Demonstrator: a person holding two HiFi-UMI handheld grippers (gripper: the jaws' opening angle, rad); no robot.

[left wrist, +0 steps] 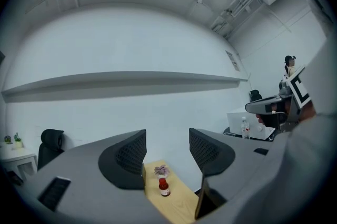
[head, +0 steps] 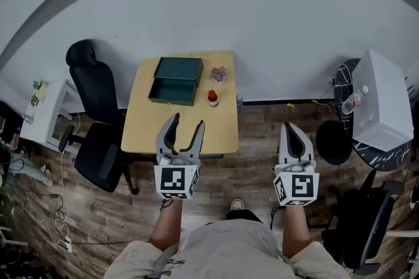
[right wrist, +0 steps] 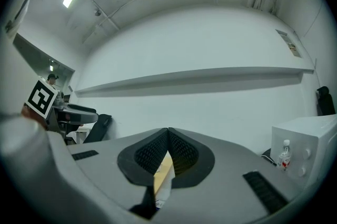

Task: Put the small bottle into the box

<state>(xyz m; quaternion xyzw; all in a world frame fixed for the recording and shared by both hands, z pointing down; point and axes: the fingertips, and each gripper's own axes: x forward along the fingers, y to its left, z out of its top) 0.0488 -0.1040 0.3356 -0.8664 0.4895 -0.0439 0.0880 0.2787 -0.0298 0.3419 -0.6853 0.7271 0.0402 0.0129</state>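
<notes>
Head view: the small bottle (head: 213,98) stands just beside the box (head: 175,80); the left gripper (head: 186,124), fingers spread, should straddle it squarely, the right gripper (head: 292,128) idle with fingers pressed together.

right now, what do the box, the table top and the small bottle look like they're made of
Box: dark green, flat matte faces, crisp edges; painted metal or stiff card, unclear.
Table top: pale tan, smooth, even; likely wood laminate.
Small bottle: red, too small to tell glass from plastic.

near half of table (head: 221,128) bare, box (head: 175,81) far left, small plant (head: 218,74) just behind small bottle (head: 213,98)
</notes>
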